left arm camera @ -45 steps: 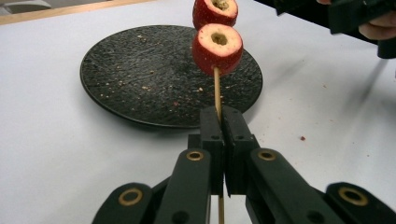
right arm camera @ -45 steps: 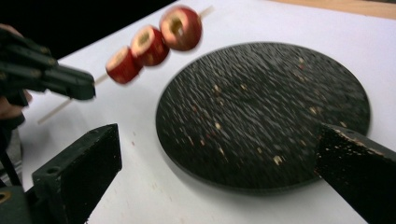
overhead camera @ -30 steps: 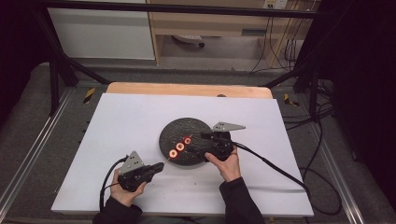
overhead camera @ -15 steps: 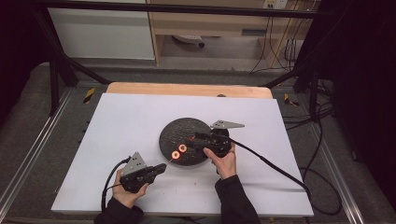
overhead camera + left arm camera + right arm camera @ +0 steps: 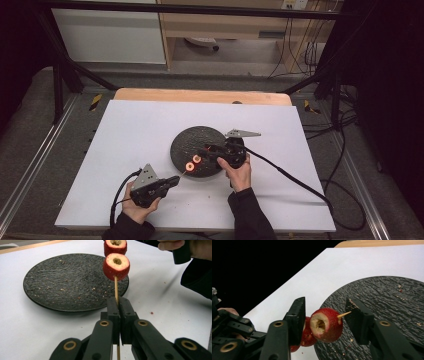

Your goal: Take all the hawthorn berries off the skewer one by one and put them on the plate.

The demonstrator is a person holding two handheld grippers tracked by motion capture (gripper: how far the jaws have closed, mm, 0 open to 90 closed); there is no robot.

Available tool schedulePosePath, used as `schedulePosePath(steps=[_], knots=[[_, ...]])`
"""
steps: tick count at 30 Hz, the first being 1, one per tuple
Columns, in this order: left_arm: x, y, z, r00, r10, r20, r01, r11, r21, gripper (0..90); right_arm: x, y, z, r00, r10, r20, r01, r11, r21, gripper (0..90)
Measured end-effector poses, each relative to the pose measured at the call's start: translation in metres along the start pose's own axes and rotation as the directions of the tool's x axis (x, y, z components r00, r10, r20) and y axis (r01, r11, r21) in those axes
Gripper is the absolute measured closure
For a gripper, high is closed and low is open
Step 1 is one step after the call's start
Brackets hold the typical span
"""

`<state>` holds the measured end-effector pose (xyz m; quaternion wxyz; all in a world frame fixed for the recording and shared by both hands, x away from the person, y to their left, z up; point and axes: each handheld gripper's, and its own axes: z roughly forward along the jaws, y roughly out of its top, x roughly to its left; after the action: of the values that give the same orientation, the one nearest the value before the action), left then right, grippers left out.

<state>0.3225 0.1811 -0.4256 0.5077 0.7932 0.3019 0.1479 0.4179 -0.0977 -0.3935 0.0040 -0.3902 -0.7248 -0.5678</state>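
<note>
2 red fruits [image 5: 116,266] sat threaded on a thin skewer [image 5: 116,288], held above the near rim of the dark plate [image 5: 187,142]. Left gripper [image 5: 170,181]: jaws fully closed on the skewer's lower shaft, fruit well clear of the pads. Right gripper [image 5: 325,315]: jaws had just been closing, the leading fruit between them; on the side that showed, a narrow gap separated pad and fruit, so no contact could be confirmed. The skewer's point [image 5: 344,314] lay just beside the right-hand pad. The plate stood mid-table [image 5: 130,125], with wide bare surface to its left and behind it, and less room toward the near edge, where both hands [image 5: 239,172] worked. In the left gripper view the far fruit was cut off by the top edge; in the right gripper view the rear fruit was partly hidden behind the left-hand jaw, and the ground beyond the table was black.
</note>
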Motion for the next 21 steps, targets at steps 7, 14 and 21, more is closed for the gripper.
schedulePosePath(steps=[7,14,21], knots=[[-0.0003,-0.0004,0.0000,1.0000,0.004,0.000,-0.004,1.0000,-0.003,87.9,-0.0006,0.0008,-0.0024,0.9996,0.026,-0.011,-0.026,1.000,-0.001,59.4],[-0.0014,-0.0004,-0.0002,1.0000,0.007,-0.005,-0.007,0.9999,-0.008,87.9,-0.0041,-0.0013,-0.0039,0.9982,0.055,-0.023,-0.055,0.998,0.007,58.9],[-0.0016,-0.0005,-0.0001,0.9999,0.009,-0.005,-0.009,0.9999,-0.012,87.9,-0.0049,0.0000,-0.0045,0.9969,0.073,-0.030,-0.073,0.997,0.004,62.1]])
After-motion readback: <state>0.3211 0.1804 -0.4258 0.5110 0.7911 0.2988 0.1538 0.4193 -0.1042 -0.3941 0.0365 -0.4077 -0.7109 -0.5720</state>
